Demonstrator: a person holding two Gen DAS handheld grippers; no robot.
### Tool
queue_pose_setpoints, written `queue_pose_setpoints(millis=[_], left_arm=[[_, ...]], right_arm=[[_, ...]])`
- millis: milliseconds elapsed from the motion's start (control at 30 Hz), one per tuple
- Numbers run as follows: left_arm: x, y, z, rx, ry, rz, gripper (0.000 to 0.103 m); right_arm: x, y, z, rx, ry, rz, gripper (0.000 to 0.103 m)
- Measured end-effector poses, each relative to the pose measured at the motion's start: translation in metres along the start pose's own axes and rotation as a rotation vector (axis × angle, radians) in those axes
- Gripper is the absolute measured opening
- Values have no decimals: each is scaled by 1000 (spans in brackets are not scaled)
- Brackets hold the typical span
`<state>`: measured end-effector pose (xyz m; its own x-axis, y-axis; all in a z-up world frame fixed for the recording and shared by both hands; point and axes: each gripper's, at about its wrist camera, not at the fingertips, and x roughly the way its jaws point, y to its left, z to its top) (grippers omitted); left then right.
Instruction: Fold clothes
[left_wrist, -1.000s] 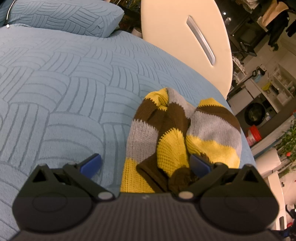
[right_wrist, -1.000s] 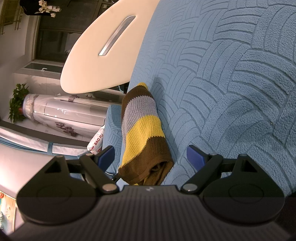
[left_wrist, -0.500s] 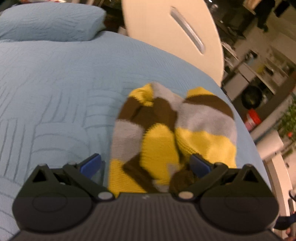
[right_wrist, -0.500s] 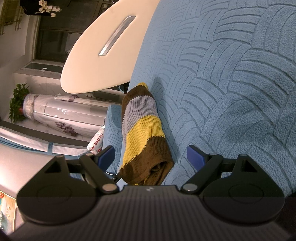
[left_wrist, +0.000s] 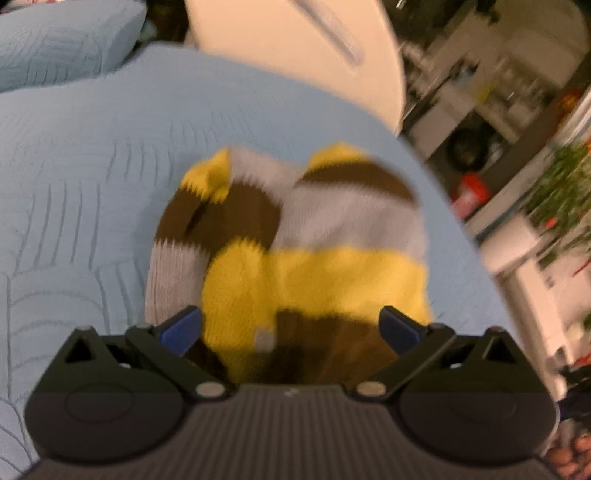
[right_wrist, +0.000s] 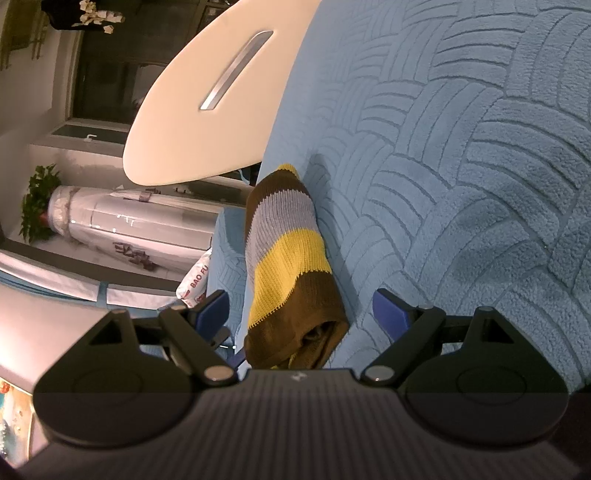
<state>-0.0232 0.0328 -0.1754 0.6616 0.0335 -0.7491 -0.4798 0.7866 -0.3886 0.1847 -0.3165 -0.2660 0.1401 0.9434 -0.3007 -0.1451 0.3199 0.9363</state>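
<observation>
A knitted garment (left_wrist: 295, 258) striped in yellow, grey and brown lies bunched near the edge of a blue quilted bed. In the blurred left wrist view it fills the middle, and my left gripper (left_wrist: 290, 326) stands open with the garment's near brown end between its blue pads. In the right wrist view the same garment (right_wrist: 288, 258) lies as a folded strip along the bed's edge. My right gripper (right_wrist: 301, 310) is open too, its pads on either side of the brown end. Whether either gripper touches the knit cannot be told.
The blue bedspread (right_wrist: 461, 166) stretches wide beside the garment. A blue pillow (left_wrist: 62, 37) lies at the far left. A cream oval board (right_wrist: 207, 92) with a metal handle stands past the bed. Beyond the bed's edge are a red tub (left_wrist: 471, 194), plants and shelves.
My left gripper has swung to the right and moved closer over the garment, which now sits centred between its pads; the view is blurred by motion. The right wrist view is unchanged.
</observation>
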Motion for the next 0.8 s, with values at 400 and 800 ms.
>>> queue_pose_setpoints(millis=[400,800], left_arm=[[12,-7,-23,183,-38,62,103],[6,7,-19,99,-56,-23,103]], right_arm=[[-3,3,-2,-26,-13,-50,88],[-3,15,-9,-105,-34,-147,88]])
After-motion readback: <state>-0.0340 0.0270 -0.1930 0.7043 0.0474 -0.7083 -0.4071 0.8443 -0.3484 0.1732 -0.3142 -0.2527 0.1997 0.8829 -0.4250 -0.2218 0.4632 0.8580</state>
